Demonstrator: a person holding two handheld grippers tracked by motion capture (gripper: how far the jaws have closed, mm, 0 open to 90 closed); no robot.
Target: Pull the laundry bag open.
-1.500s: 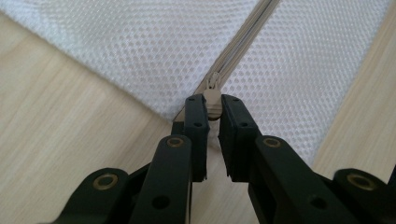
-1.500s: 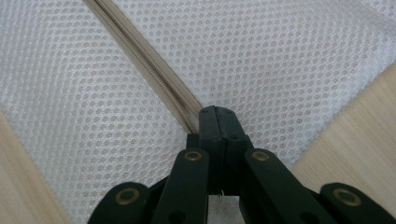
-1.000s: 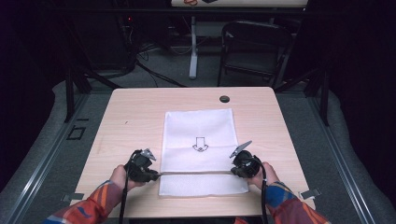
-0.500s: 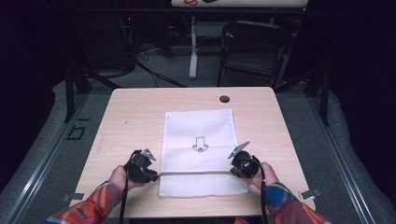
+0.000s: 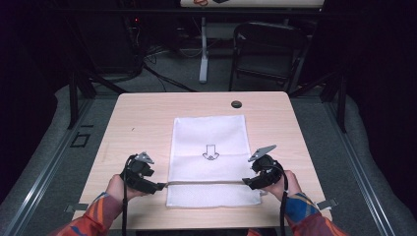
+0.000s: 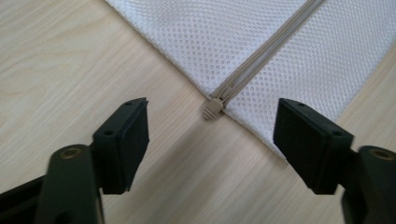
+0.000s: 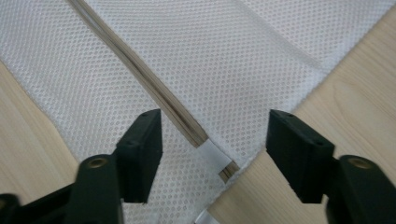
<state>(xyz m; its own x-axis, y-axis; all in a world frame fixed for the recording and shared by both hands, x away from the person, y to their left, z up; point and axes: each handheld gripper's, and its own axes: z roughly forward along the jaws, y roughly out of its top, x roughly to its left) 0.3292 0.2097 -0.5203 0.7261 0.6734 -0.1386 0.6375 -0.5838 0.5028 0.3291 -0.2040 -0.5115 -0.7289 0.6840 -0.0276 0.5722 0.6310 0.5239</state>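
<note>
A white mesh zip bag (image 5: 210, 157) with a printed arrow lies flat on the wooden table (image 5: 147, 118). Its grey zipper (image 5: 206, 182) runs across near the front. My left gripper (image 5: 160, 186) is open at the zipper's left end. In the left gripper view the grey zipper pull (image 6: 212, 108) lies on the wood between the open jaws of the left gripper (image 6: 212, 140), just ahead of them. My right gripper (image 5: 246, 183) is open at the zipper's right end. In the right gripper view the zipper's closed end (image 7: 212, 154) sits between the spread jaws of the right gripper (image 7: 215, 151).
A small dark round cap (image 5: 236, 103) sits near the table's far edge. A dark chair (image 5: 265, 49) and cables stand on the floor beyond the table. Bare wood shows on both sides of the bag.
Both grippers have shifted slightly toward the front edge, staying at the two ends of the zipper. The bag has not moved.
</note>
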